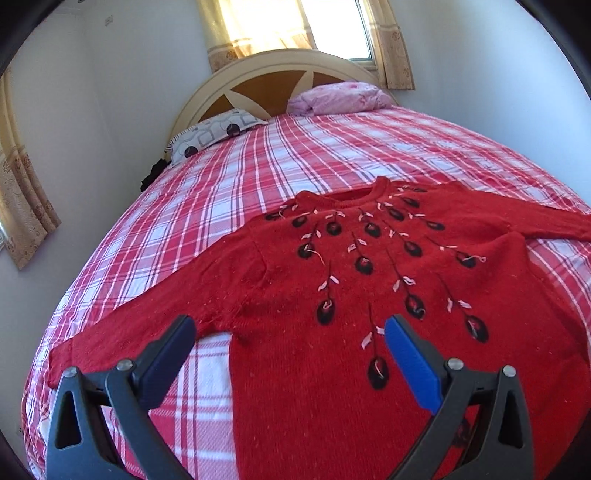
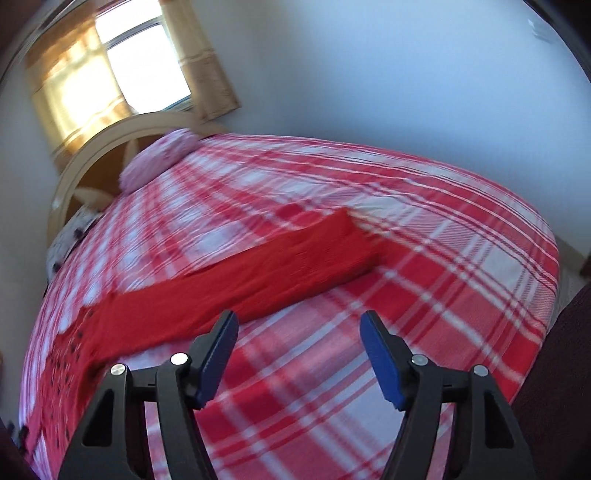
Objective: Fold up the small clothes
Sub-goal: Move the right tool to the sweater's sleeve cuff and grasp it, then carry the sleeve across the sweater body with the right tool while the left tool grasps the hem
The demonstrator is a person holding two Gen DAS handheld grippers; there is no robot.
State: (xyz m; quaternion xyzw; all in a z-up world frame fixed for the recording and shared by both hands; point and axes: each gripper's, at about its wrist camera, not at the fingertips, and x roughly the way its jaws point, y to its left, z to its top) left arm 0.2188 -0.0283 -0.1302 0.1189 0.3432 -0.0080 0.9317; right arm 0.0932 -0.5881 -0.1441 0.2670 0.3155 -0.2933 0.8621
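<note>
Across the plaid bed (image 1: pixel 258 177) a red sweater (image 1: pixel 332 295) lies flat, collar toward the headboard, sleeves stretched sideways toward both edges; the left gripper (image 1: pixel 290 339) hovers spread and empty above its left armpit, the right gripper (image 2: pixel 299 332), likewise spread, just short of the right sleeve (image 2: pixel 277 258).

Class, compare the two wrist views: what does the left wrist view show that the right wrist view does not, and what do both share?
Only the left wrist view shows the red sweater's neckline, its embroidered front and the open left gripper above it. Only the right wrist view shows the outstretched sleeve's cuff and the open right gripper, nothing between its fingers. Both show the plaid bedsheet, pink pillow, headboard and curtained window.
</note>
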